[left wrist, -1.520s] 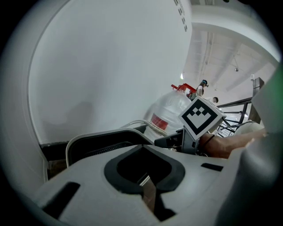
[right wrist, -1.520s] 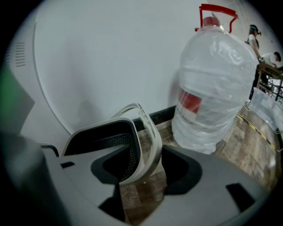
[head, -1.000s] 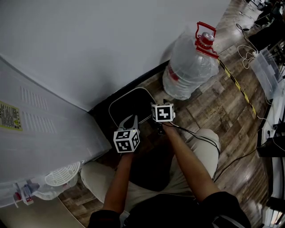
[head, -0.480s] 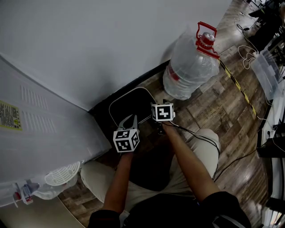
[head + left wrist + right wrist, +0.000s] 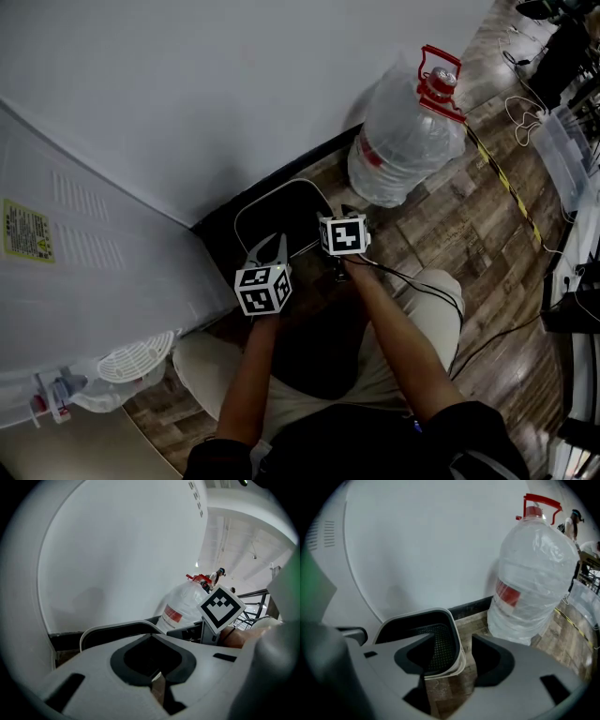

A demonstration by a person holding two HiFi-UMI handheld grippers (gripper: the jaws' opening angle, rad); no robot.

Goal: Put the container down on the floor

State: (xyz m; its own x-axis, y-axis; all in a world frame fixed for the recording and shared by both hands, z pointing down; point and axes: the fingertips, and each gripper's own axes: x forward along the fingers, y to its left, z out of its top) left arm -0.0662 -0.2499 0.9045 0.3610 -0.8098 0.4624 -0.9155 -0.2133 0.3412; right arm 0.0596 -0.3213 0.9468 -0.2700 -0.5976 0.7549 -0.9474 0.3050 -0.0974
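Note:
A black container with a white rim stands on the wooden floor against the wall. My left gripper hovers at its near edge and is shut, with only a thin slit between the jaws and nothing in them. In the left gripper view the container's rim shows just beyond the left gripper. My right gripper is at the container's right corner. In the right gripper view the right gripper is open, and the container's corner lies in the gap without either jaw touching it.
A big clear water bottle with a red handle stands on the floor just right of the container. A white appliance fills the left side, with a white strainer below it. Cables run along the floor at the right.
The left gripper has risen slightly and shifted a little left. The right gripper and the container stay where they were.

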